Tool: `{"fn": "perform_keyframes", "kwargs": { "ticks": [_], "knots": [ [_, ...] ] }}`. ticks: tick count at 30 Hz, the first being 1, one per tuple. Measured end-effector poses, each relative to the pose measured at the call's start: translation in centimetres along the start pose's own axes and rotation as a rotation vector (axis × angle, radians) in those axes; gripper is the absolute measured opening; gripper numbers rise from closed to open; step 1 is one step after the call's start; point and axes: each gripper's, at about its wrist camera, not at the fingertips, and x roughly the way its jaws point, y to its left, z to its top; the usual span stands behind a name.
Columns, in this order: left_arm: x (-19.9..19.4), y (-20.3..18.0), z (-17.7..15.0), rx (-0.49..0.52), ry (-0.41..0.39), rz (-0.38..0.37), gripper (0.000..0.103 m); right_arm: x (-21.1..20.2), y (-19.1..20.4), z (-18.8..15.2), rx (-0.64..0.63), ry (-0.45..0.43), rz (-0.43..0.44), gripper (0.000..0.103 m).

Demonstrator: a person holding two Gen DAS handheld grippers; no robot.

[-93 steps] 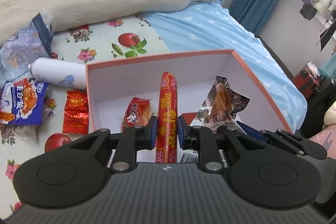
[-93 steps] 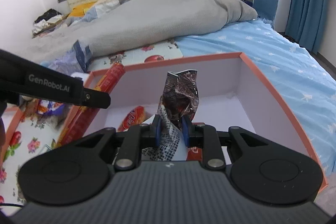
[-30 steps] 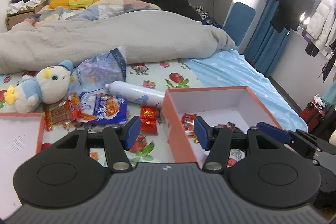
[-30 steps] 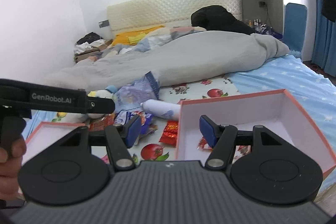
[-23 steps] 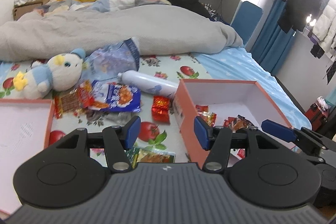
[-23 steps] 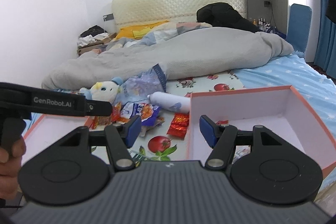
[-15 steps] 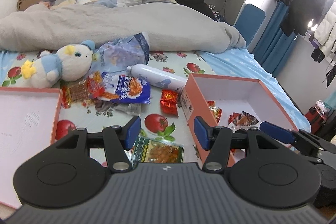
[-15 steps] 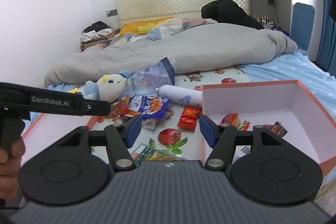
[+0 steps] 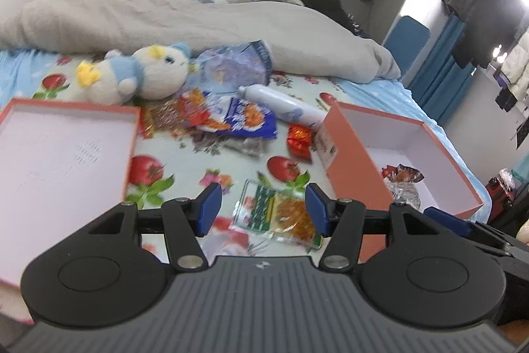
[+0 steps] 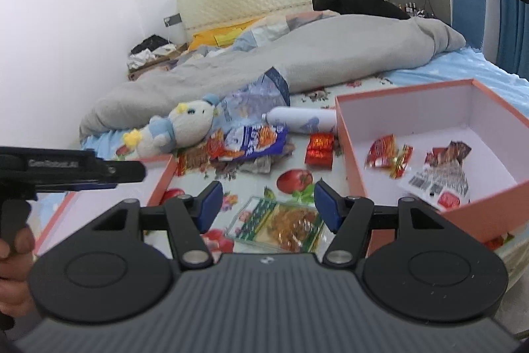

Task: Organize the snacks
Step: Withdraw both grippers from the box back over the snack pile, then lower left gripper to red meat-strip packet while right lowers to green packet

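Note:
Both grippers are open and empty above the bed. My left gripper hovers over a green and clear snack packet, which also lies under my right gripper in the right wrist view. The orange box stands to the right; in the right wrist view it holds red snack packets and a foil packet. A small red packet, a blue packet and an orange packet lie on the sheet beyond.
The box lid lies at the left. A plush toy, a white bottle and a crumpled blue bag lie behind the snacks. A grey duvet fills the far bed.
Both grippers let go of the sausage and foil packet in the box, opened, and pulled back and left. The green packet has come into view under them.

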Motion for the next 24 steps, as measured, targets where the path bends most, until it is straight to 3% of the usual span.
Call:
{"fn": "perform_keyframes", "kwargs": {
  "ticks": [12,24],
  "knots": [
    [-2.2,4.6,-5.4,-0.064,0.042,0.063,0.062,-0.4,-0.3,-4.3,-0.006,0.051,-0.025,0.063],
    [1.1,5.4,-3.9,-0.051,0.063,0.069,0.065,2.3,0.3,-5.2,-0.046,0.108,-0.001,0.063]
  ]
}}
